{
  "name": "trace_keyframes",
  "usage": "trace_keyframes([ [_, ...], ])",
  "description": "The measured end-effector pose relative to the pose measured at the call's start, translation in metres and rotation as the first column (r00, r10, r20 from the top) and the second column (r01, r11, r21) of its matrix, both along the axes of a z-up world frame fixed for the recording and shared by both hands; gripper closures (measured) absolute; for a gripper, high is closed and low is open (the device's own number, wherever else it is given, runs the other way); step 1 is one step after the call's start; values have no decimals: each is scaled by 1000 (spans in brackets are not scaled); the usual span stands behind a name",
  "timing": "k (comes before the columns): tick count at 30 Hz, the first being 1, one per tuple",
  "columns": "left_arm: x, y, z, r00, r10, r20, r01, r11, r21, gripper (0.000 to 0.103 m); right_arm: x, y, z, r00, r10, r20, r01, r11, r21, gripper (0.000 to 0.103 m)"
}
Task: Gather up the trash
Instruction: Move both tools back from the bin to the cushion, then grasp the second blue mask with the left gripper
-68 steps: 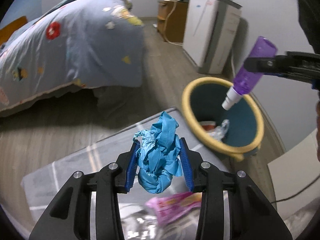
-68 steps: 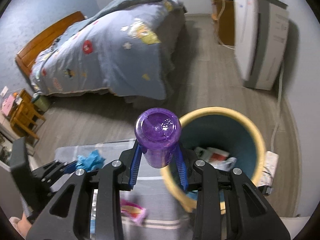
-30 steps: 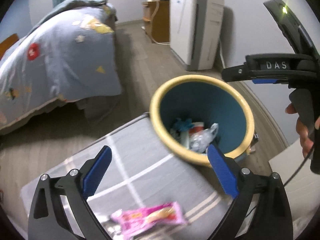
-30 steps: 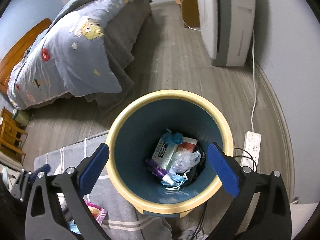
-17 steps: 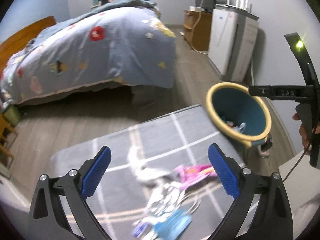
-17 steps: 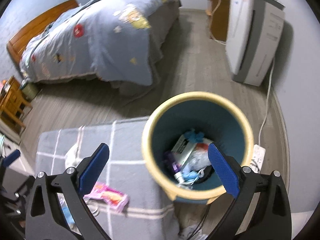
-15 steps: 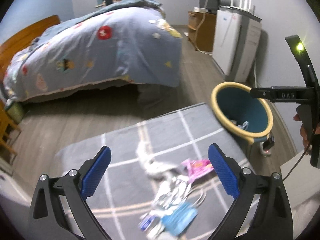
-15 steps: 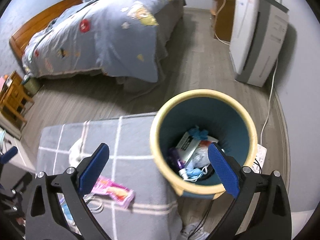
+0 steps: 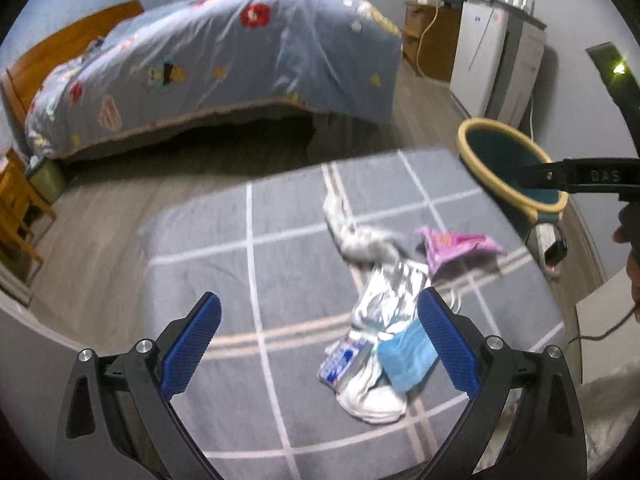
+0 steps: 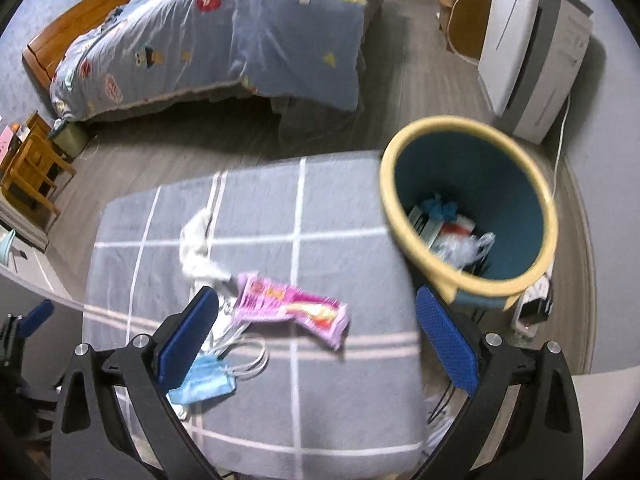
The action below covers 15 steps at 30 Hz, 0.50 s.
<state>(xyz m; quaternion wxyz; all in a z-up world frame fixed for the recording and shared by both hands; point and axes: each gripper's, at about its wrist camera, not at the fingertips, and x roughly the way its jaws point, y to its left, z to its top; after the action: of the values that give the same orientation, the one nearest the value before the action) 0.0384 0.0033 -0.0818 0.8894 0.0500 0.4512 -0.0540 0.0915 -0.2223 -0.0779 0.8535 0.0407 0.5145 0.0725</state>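
**Both Fingers Spread and Empty: Ready for the Next Pick**

Fingers (image 9: 191,340) of the left gripper (image 9: 316,340) stand wide apart with nothing between them, above the grey checked worktop (image 9: 280,208). Fingers (image 10: 188,332) of the right gripper (image 10: 316,336) are likewise spread and empty, positioned over the worktop edge nearest the trash bin (image 10: 548,216).

**Location of task items**

- The bin has a yellow rim and a teal interior. It stands on the floor just beside the worktop and already holds several discarded items.
- A pink wrapper (image 10: 292,306) lies on the worktop, between the right fingers in that view.
- A blue face mask (image 9: 406,356) lies near the left gripper's right-hand finger, touching a silver foil packet (image 9: 394,300) and a small blue-and-white sachet (image 9: 344,356).
- A crumpled white tissue (image 9: 356,236) lies further out, near the pink wrapper.

**Step in hand**

Judged from the layout, this is the interval between a deposit and the next pick: both grippers are unloaded and face the remaining litter.

**Requirements for the next move**

1. Select one item per gripper. The pink wrapper suits the right side; the mask and foil cluster suits the left.
2. Lower the spread fingers so that they straddle the item.
3. Close firmly; thin film and foil may slip or fold.
4. Overlapping items may lift together. Check the load before carrying it to the bin.
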Motion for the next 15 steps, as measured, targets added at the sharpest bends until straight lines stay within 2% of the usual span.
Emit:
trace_keyframes([
  [5,-4,-6,-20,999,-16,-48,15,999,-34,6,-6,8,-17,1000,6,-20,-7,999,-40,6],
  [10,-10,-27,-38,988,-118,-99,116,993,-28,6,-4,2,-26,999,-18,-46,16,999,-49,6],
  [15,-11,-46,-58,966,-198,-169,200,980,-3,7,0,3,-36,997,-14,-71,10,998,-59,6],
])
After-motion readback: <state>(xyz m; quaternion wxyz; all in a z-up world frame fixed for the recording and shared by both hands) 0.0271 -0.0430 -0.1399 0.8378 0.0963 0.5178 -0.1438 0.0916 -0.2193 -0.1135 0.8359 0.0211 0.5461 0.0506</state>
